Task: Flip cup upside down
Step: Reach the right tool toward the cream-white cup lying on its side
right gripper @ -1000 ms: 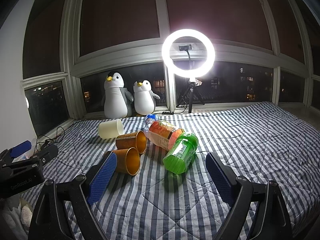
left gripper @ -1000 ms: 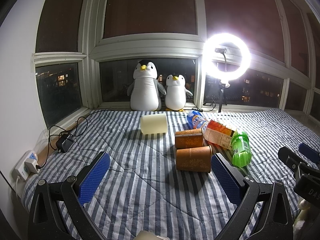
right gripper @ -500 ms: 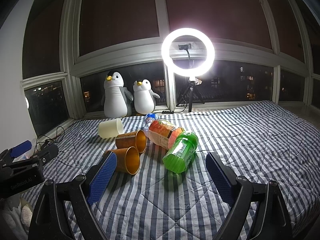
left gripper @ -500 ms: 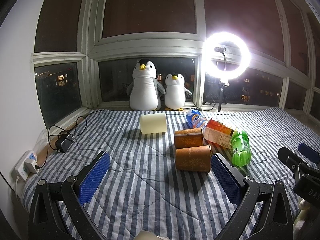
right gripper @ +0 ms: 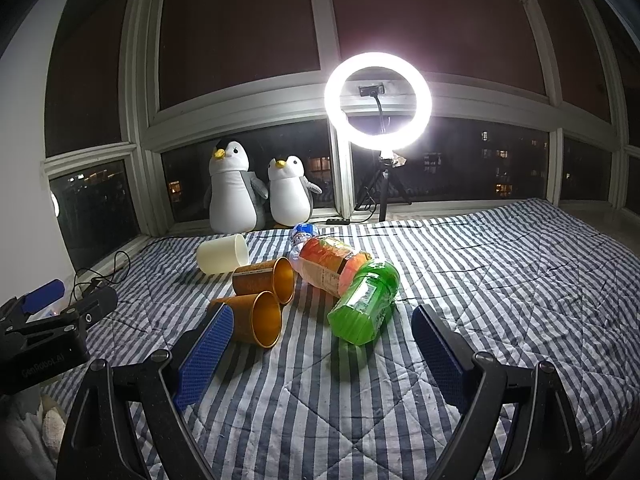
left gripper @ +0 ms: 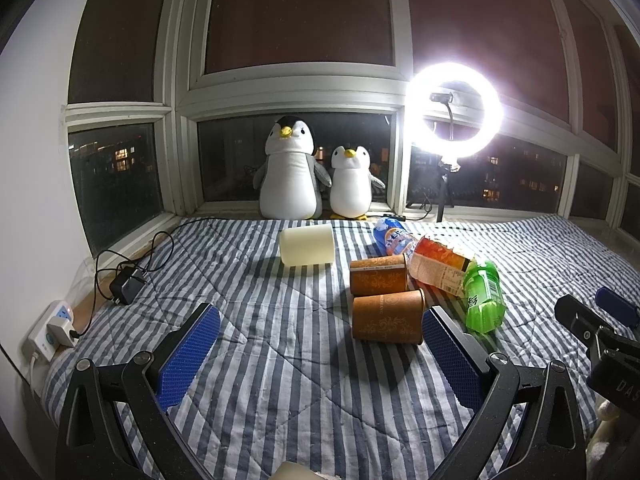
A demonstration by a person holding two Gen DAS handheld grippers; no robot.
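Observation:
Three cups lie on their sides on the striped bedspread. The near brown cup (left gripper: 387, 316) (right gripper: 251, 321) lies just ahead of my left gripper's right finger. A second brown cup (left gripper: 378, 281) (right gripper: 264, 280) lies behind it. A cream cup (left gripper: 307, 245) (right gripper: 222, 254) lies farther back. My left gripper (left gripper: 320, 354) is open and empty, hovering above the bedspread. My right gripper (right gripper: 322, 354) is open and empty; its left finger is beside the near brown cup.
A green bottle (left gripper: 483, 298) (right gripper: 364, 300), an orange-labelled bottle (left gripper: 440, 264) (right gripper: 332, 262) and a blue-labelled bottle (left gripper: 394, 237) lie right of the cups. Two plush penguins (left gripper: 290, 172) and a ring light (left gripper: 455, 110) stand on the sill. A charger (left gripper: 124, 286) and power strip (left gripper: 50, 330) sit left.
Both views have barely shifted; the cups and bottles lie where they were, and both grippers stay open.

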